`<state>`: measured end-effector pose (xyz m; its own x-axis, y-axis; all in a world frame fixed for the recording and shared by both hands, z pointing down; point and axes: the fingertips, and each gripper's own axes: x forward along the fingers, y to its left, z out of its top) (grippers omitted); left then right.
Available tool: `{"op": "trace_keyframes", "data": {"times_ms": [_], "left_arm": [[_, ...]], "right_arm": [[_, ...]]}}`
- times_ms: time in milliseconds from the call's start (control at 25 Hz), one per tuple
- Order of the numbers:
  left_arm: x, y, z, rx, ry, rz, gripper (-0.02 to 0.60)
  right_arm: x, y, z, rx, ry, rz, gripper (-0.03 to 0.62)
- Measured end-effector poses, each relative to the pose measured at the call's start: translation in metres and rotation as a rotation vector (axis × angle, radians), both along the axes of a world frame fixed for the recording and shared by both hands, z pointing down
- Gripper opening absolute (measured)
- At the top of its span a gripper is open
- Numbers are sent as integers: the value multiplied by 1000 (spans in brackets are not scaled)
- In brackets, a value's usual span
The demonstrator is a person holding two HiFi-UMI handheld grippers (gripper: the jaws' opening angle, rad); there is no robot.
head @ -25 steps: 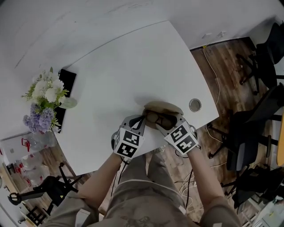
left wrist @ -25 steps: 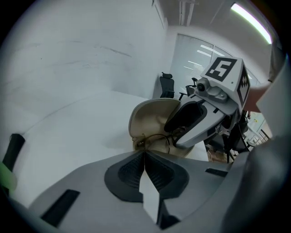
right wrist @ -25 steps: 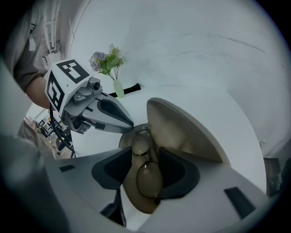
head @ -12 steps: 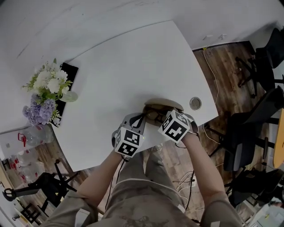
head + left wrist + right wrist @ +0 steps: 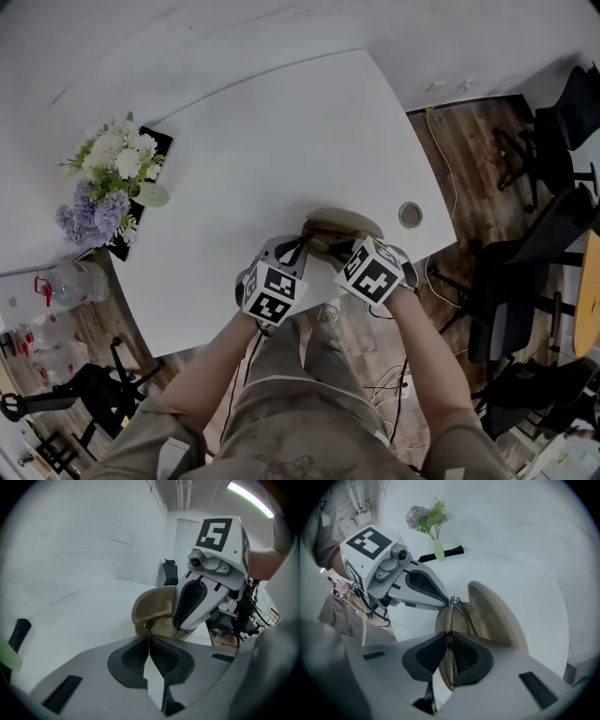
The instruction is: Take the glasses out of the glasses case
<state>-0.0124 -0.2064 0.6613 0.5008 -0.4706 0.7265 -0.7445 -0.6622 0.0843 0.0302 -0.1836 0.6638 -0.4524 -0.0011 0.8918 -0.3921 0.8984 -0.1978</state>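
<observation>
A tan glasses case (image 5: 342,223) lies open near the front edge of the white table (image 5: 281,141), with its lid (image 5: 499,616) standing up. The glasses (image 5: 451,613) sit in its lower shell. My left gripper (image 5: 302,247) is shut on the thin rim of the case (image 5: 154,606) at its left end. My right gripper (image 5: 343,251) reaches steeply down into the case from the right. Its jaws have just been closing and now pinch the thin frame of the glasses between the pads (image 5: 464,656). The two grippers nearly touch over the case.
A vase of flowers (image 5: 112,183) stands on a black mat (image 5: 122,246) at the table's left edge. A round cable hole (image 5: 410,215) lies right of the case. Office chairs (image 5: 525,272) and cables stand on the wooden floor at the right.
My right gripper has swung left over the open case, rolled, and closed from wide open onto the glasses frame. The left gripper has stayed on the case rim.
</observation>
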Motion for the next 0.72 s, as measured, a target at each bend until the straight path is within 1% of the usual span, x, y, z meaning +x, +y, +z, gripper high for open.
{"op": "trace_keyframes", "data": {"times_ms": [200,280,400,560,720], "left_arm": [[-7,6,-22,24,9,-5,20],[-10,7,-34,42,9,-6,20],[-14,5,-58,79,21,-20,20],[-16,-8,-91,150,50,-45,20],[-22,-22,-131,212,64,-51,20]], "right_arm": [[0,-3,-31,103,-41,53,58],[1,-6,-51,133,-74,82,58],[0,-10,-88,174,-156,129,58],[1,-18,-141,219,-300,203,58],[7,-31,-196,332,-388,253,58]]}}
